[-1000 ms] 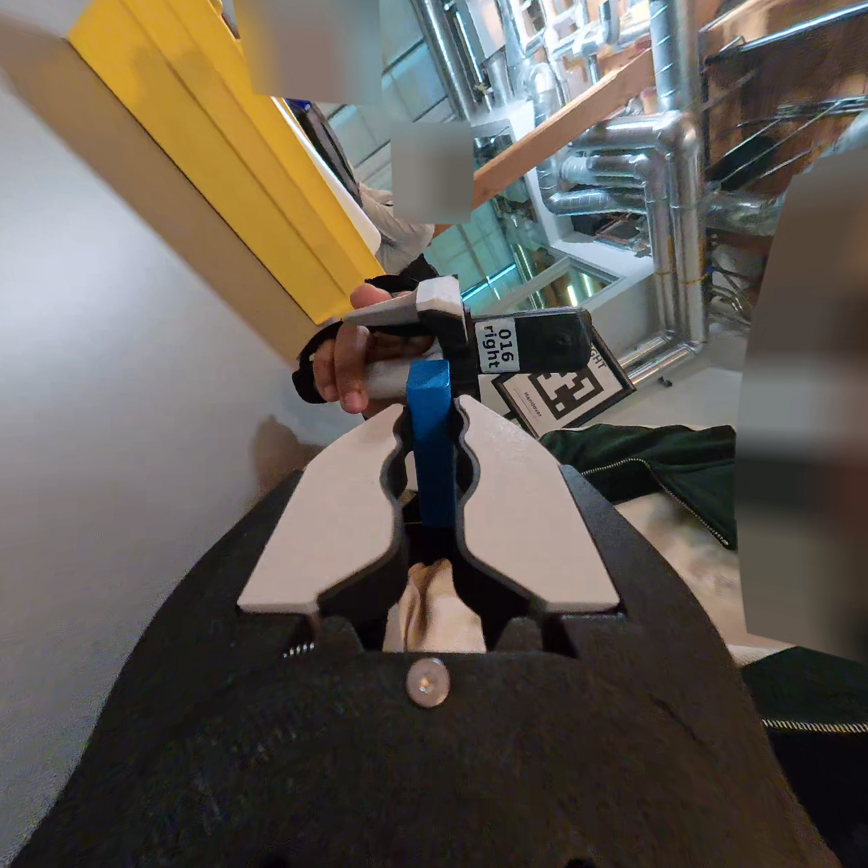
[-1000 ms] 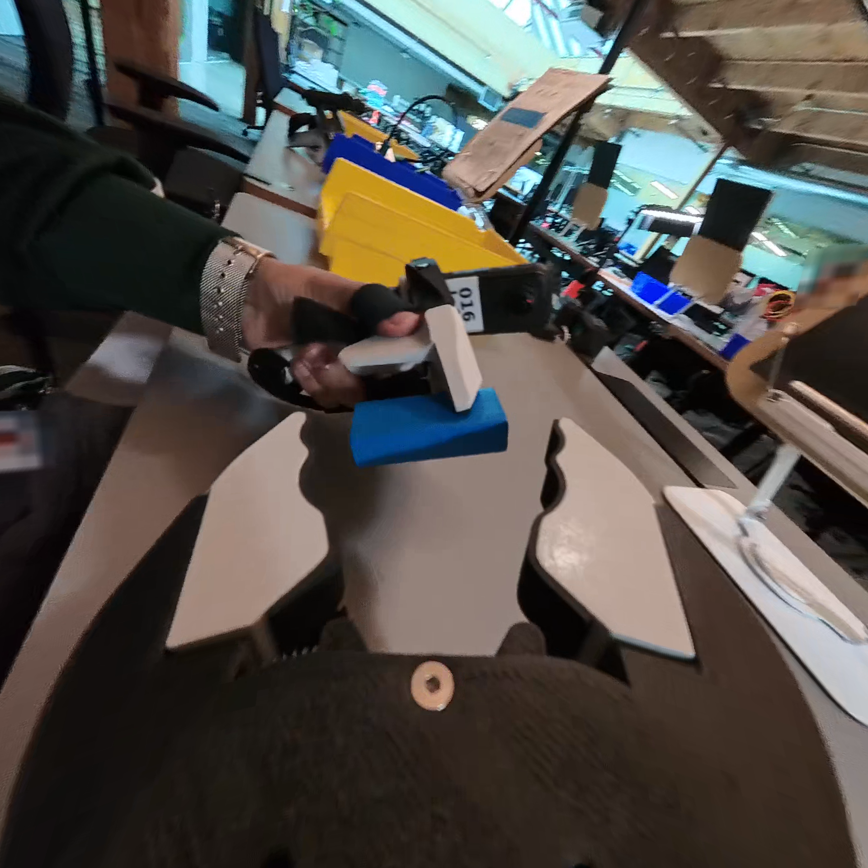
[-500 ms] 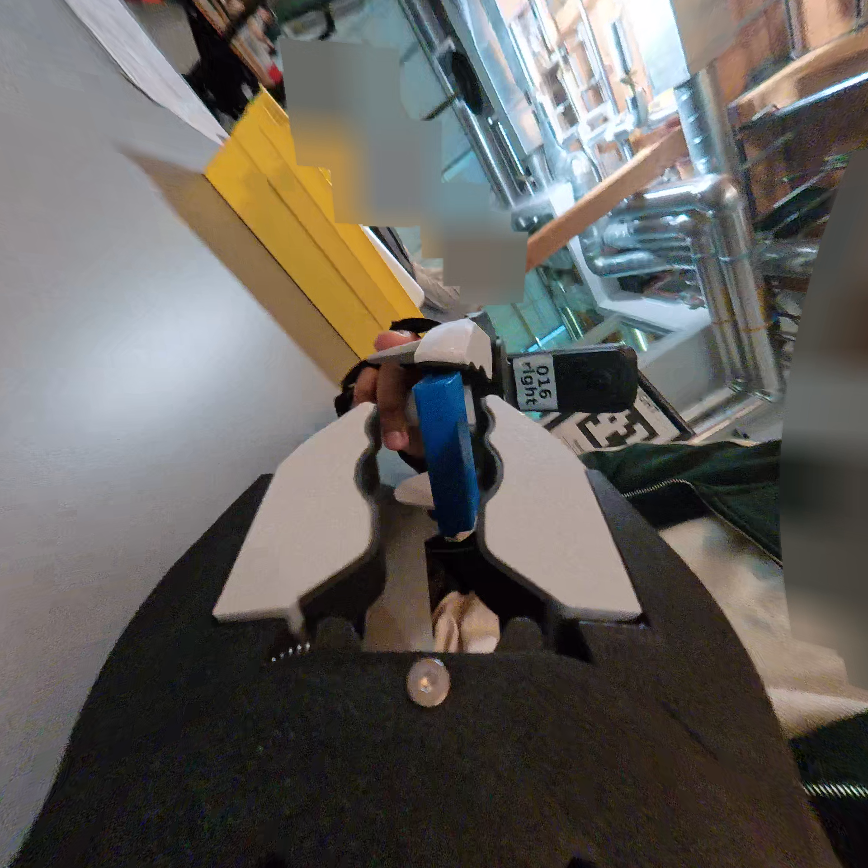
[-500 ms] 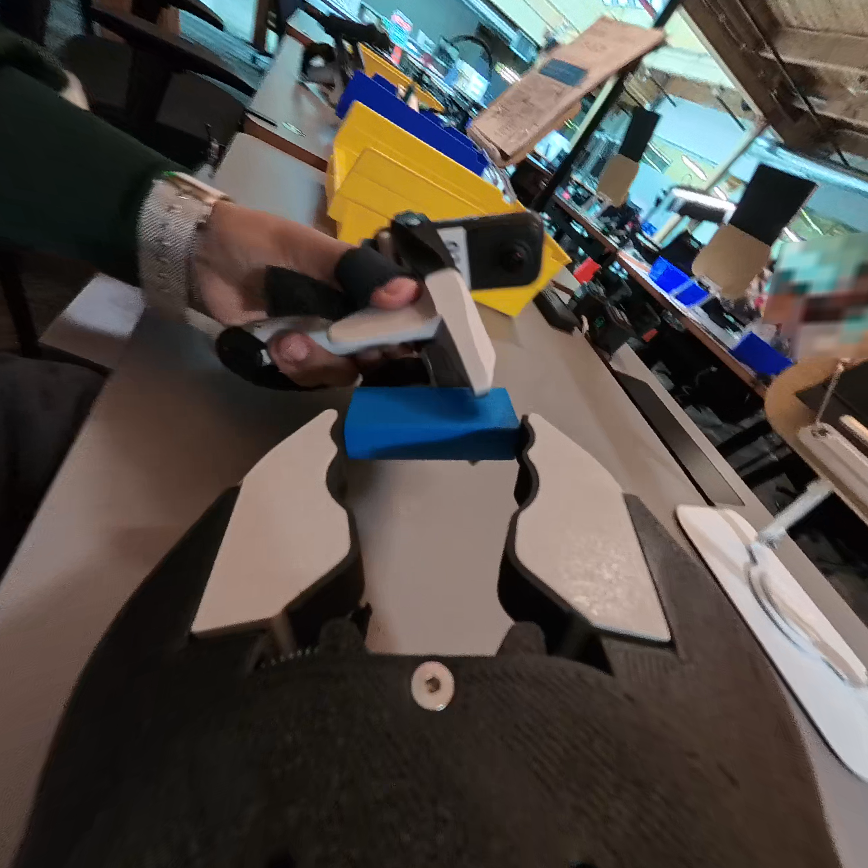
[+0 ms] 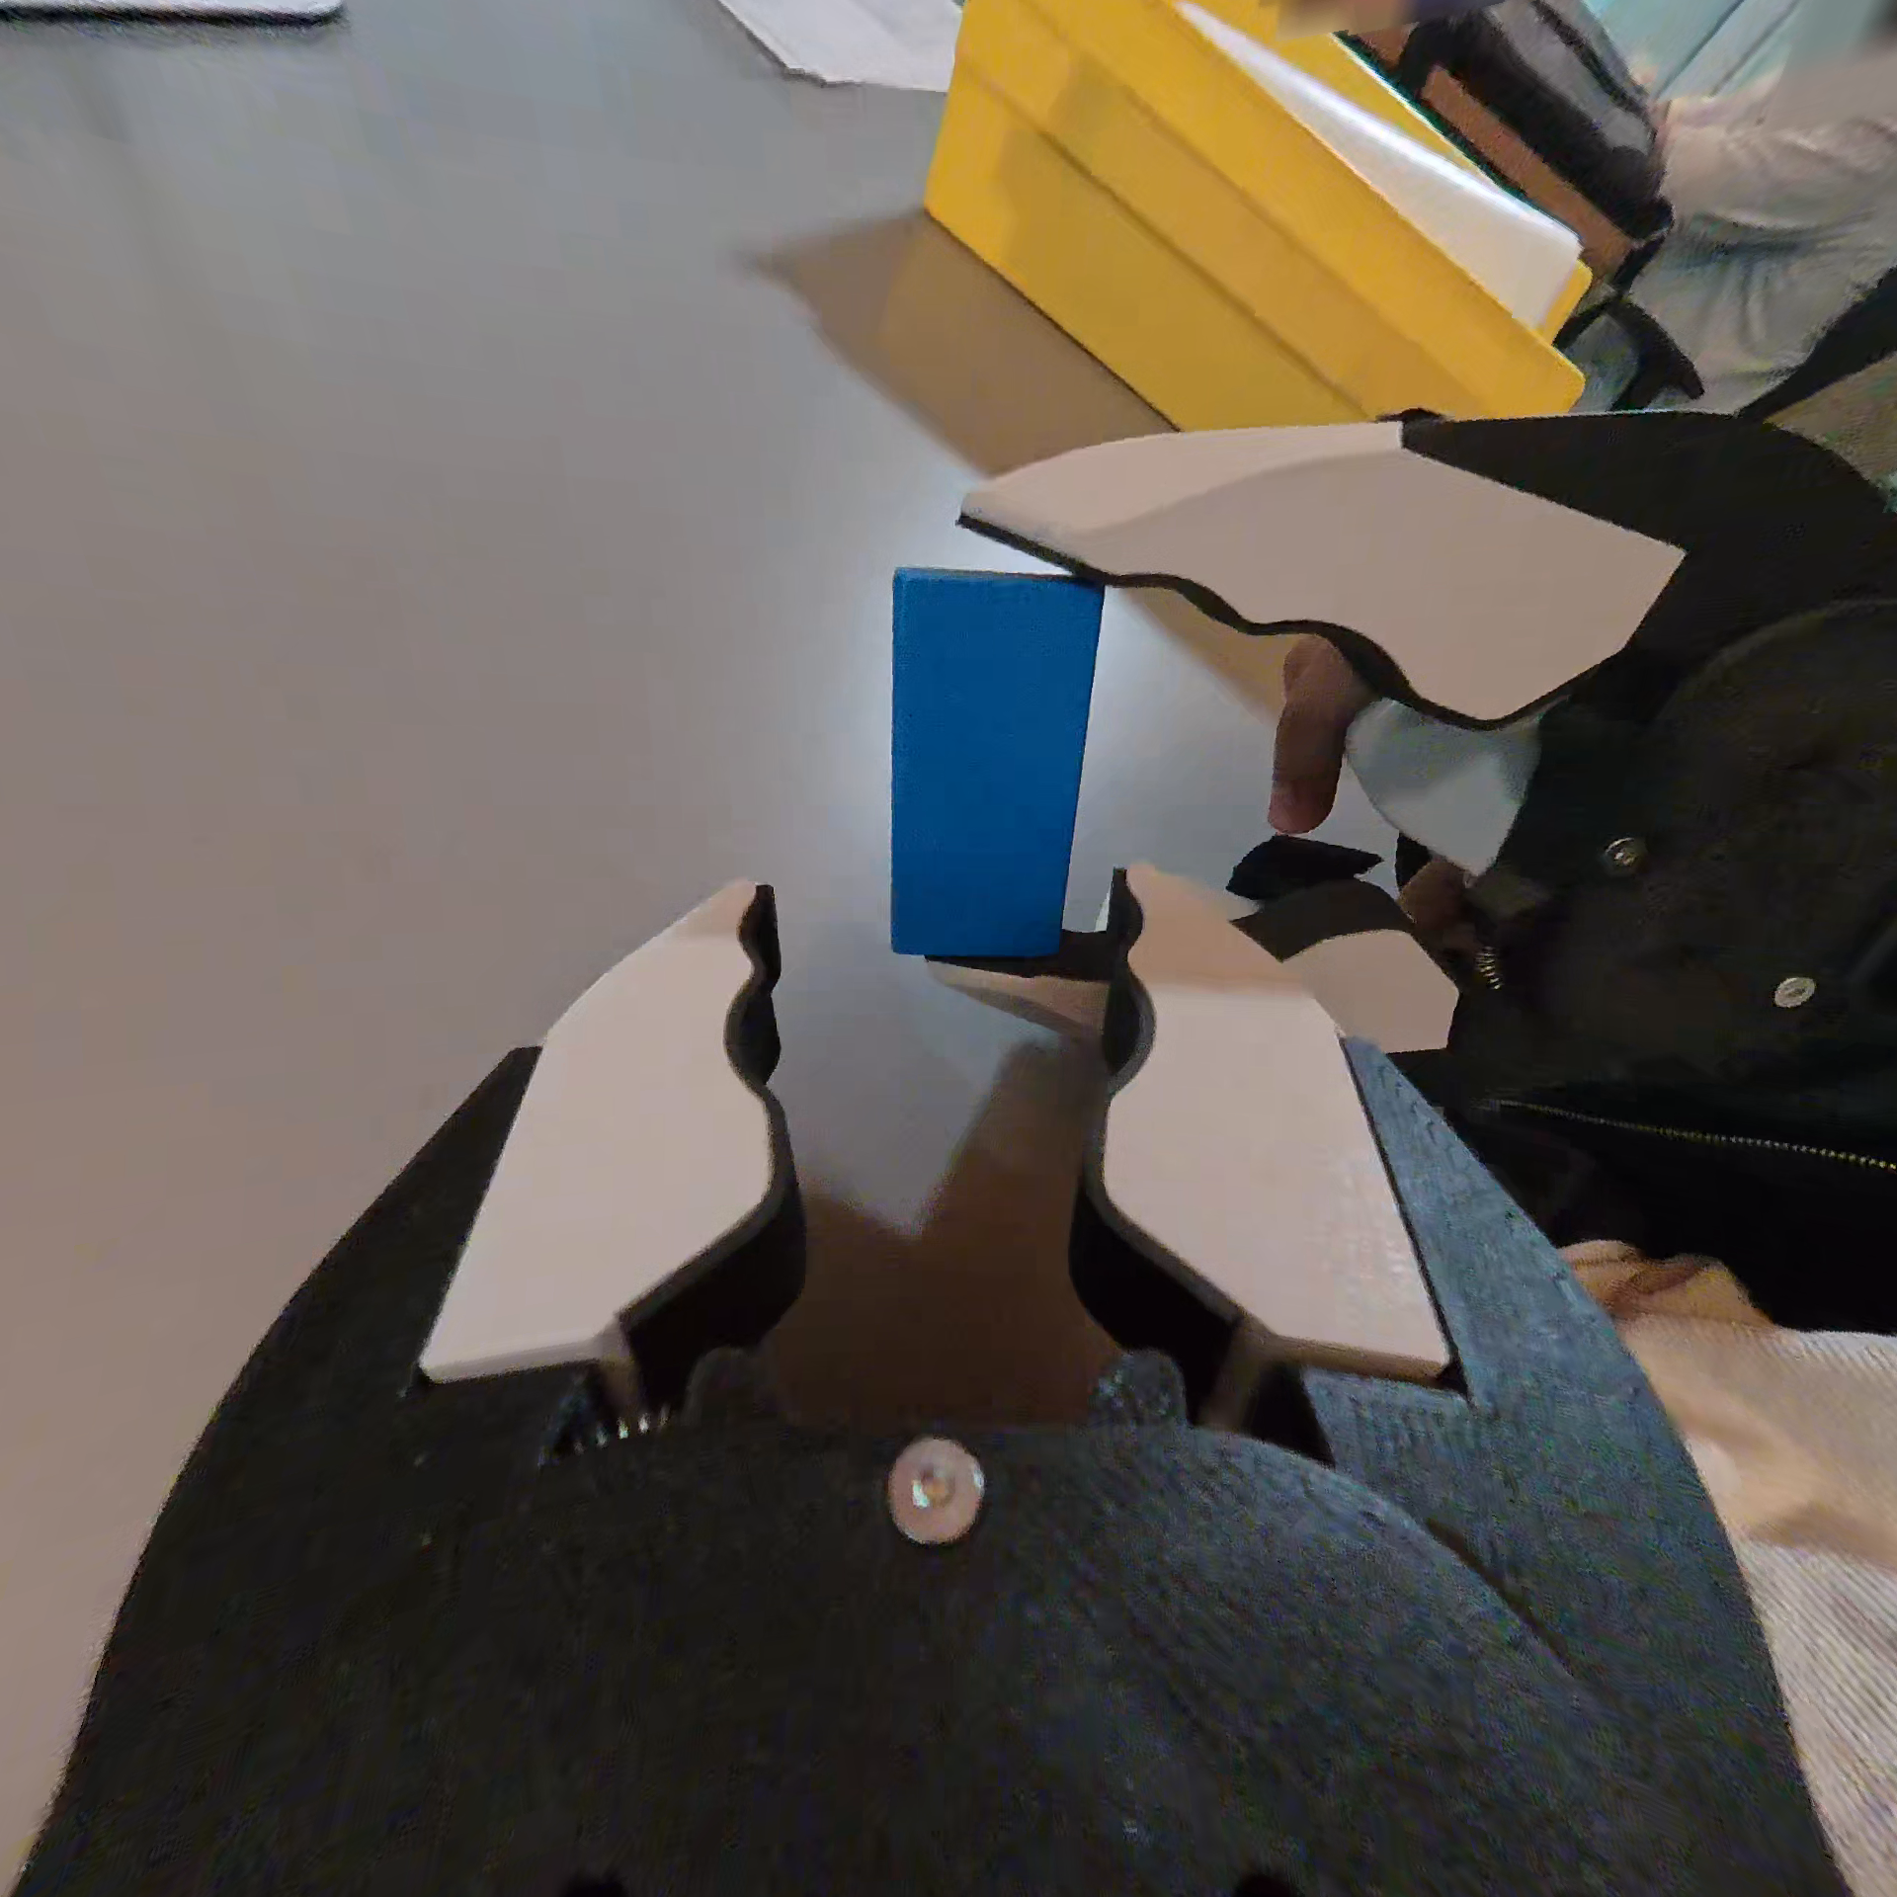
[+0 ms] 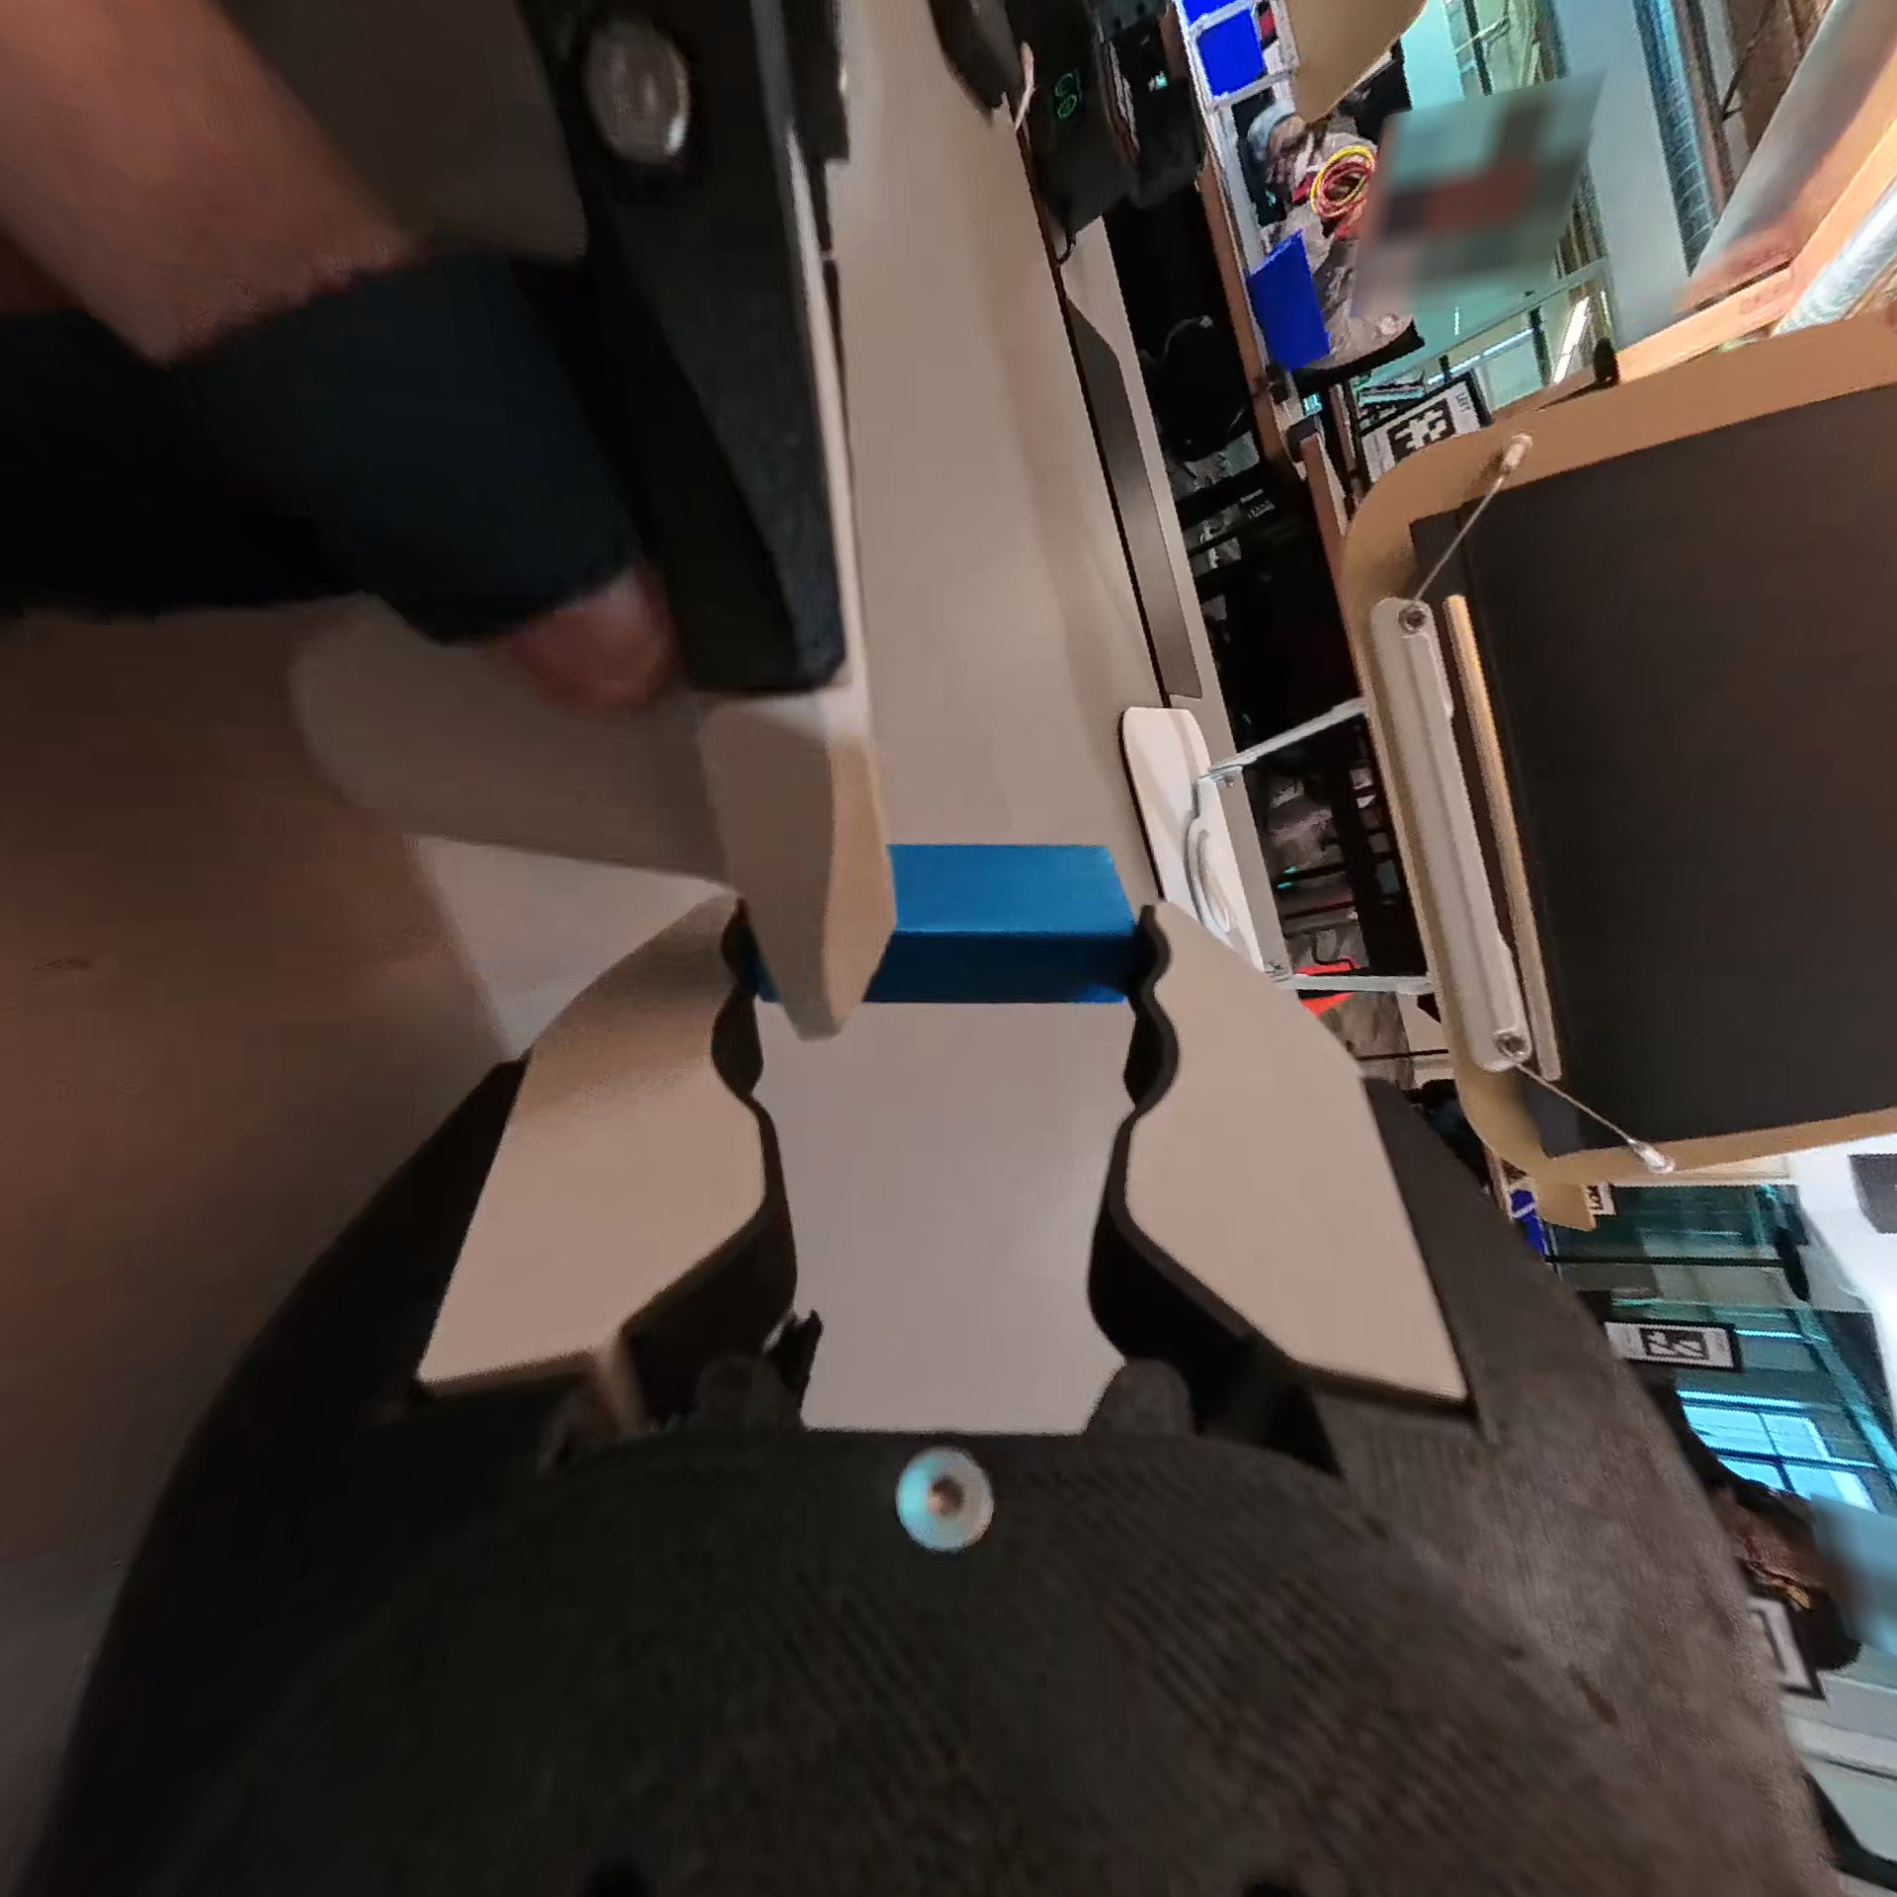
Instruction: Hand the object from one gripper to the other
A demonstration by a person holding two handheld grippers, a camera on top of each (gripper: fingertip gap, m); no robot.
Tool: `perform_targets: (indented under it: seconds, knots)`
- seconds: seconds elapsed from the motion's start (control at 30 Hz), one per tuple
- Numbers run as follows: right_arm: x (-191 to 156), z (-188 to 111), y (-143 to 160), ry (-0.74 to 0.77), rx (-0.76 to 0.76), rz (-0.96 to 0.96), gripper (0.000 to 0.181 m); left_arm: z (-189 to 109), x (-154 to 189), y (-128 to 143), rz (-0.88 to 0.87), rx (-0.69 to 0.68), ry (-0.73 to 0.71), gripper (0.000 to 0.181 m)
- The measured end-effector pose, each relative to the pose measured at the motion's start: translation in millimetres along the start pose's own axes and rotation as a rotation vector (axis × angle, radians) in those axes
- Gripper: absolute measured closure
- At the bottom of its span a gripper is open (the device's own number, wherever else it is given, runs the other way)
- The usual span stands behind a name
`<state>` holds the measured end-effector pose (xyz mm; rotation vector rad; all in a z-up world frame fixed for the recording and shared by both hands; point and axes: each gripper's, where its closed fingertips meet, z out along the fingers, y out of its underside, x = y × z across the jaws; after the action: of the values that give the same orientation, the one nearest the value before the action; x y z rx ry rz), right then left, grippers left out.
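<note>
Right claw [image 6: 939, 950] clamped end-to-end on the blue block [image 5: 983, 770], held in the air above the grey desk [image 5: 411, 513]. Left claw [image 5: 939, 908] spread apart, block just ahead of its tips, untouched there. Yellow bins [image 5: 1211, 236] sit farther back on the desk.

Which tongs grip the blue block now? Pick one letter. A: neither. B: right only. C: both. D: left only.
B: the blue block sits clamped between the tips of the right tongs, while the left tongs stand open, with a gap on either side of the block.
</note>
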<state>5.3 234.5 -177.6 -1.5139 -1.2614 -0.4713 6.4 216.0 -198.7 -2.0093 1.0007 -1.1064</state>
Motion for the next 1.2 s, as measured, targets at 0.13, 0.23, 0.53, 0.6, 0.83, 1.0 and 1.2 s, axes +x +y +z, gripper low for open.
perform_targets:
  seconds: [0.13,0.23,0.53,0.6,0.83,1.0,1.2]
  knots:
    - [-1,0,-1,0.004,-0.022,-0.003,0.110,1,1,2,-0.061,0.006,0.042,0.126]
    - [-2,0,-1,0.008,-0.036,-0.006,0.110,0,6,2,-0.049,0.014,0.073,0.144]
    - [14,-4,-7,0.014,0.123,0.179,0.069,-10,5,-13,-0.073,0.106,0.098,0.145]
    - [21,-10,-14,-0.069,0.255,0.362,0.060,-16,5,-21,-0.116,0.175,0.164,0.146]
    - [49,-61,-42,-0.612,0.815,1.033,0.108,-42,44,-48,-0.092,0.395,0.545,0.147]
    - [52,-67,-43,-0.713,0.857,1.125,0.124,-35,60,-39,0.034,0.354,0.569,0.147]
    - [39,-68,-48,-0.709,0.814,1.007,0.149,-27,72,-34,0.066,0.324,0.593,0.147]
